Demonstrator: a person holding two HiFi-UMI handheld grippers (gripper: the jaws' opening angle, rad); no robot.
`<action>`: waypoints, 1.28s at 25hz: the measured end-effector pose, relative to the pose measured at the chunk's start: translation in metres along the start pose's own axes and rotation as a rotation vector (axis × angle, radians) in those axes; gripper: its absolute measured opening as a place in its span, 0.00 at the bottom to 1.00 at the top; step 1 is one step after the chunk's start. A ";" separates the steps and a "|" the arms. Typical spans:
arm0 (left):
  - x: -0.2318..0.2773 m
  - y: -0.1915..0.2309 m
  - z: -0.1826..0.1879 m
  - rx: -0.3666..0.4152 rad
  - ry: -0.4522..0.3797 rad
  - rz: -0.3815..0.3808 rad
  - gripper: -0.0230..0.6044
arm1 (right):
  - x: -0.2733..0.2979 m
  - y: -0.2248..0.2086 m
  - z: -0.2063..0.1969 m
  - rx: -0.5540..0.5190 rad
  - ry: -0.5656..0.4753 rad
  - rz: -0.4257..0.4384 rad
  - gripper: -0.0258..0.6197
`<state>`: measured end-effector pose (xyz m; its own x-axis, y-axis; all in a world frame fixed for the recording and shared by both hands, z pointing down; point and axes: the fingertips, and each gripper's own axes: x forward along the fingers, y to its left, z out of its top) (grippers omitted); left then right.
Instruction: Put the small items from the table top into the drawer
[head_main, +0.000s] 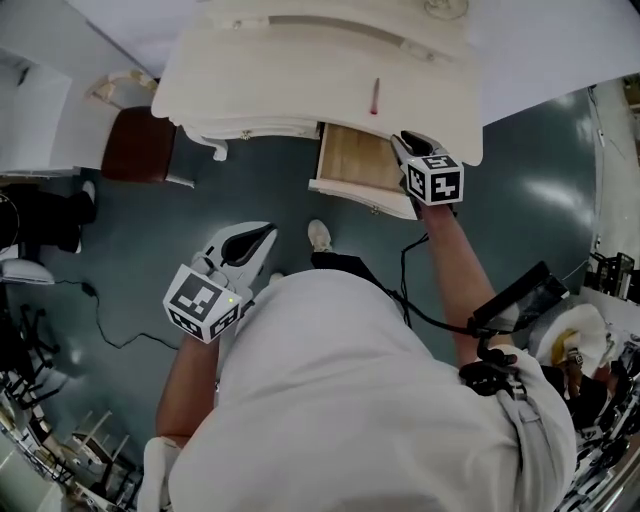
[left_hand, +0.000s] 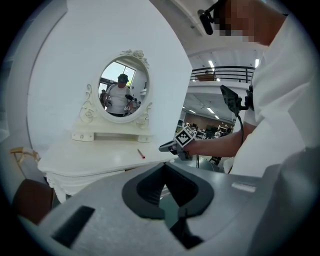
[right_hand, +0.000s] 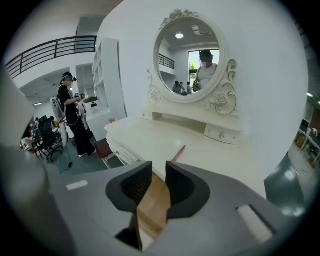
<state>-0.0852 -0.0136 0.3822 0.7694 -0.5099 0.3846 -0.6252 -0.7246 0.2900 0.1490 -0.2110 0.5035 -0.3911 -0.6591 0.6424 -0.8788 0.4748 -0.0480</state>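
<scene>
A thin red pen (head_main: 375, 97) lies on the white dressing table (head_main: 280, 70); it also shows as the pen (left_hand: 141, 153) and the pen (right_hand: 178, 153) in the gripper views. Below the table's front edge a wooden drawer (head_main: 350, 160) stands pulled out. My right gripper (head_main: 402, 140) hovers at the drawer's right side, open and empty; the drawer's wood (right_hand: 152, 200) shows through the gap at the right gripper (right_hand: 159, 172). My left gripper (head_main: 268, 232) hangs over the floor, well back from the table. The left gripper (left_hand: 162, 169) looks shut with nothing in it.
A brown stool (head_main: 140, 143) stands left of the table. An oval mirror (right_hand: 192, 62) rises at the table's back. A cable (head_main: 100, 320) runs across the grey-green floor. Chairs and gear crowd the left edge (head_main: 30, 240). A person (right_hand: 70, 115) stands off to the left.
</scene>
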 end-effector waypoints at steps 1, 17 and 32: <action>0.004 0.004 0.004 -0.005 -0.001 0.012 0.04 | 0.010 -0.006 0.002 0.003 0.009 0.003 0.18; 0.023 0.048 0.016 -0.093 0.012 0.186 0.04 | 0.147 -0.059 0.011 0.070 0.151 0.025 0.25; 0.025 0.060 0.015 -0.121 0.025 0.236 0.04 | 0.182 -0.081 0.002 0.076 0.214 -0.034 0.12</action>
<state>-0.1015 -0.0765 0.3963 0.5982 -0.6452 0.4753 -0.7990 -0.5256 0.2920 0.1484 -0.3704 0.6226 -0.3013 -0.5317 0.7916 -0.9117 0.4037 -0.0759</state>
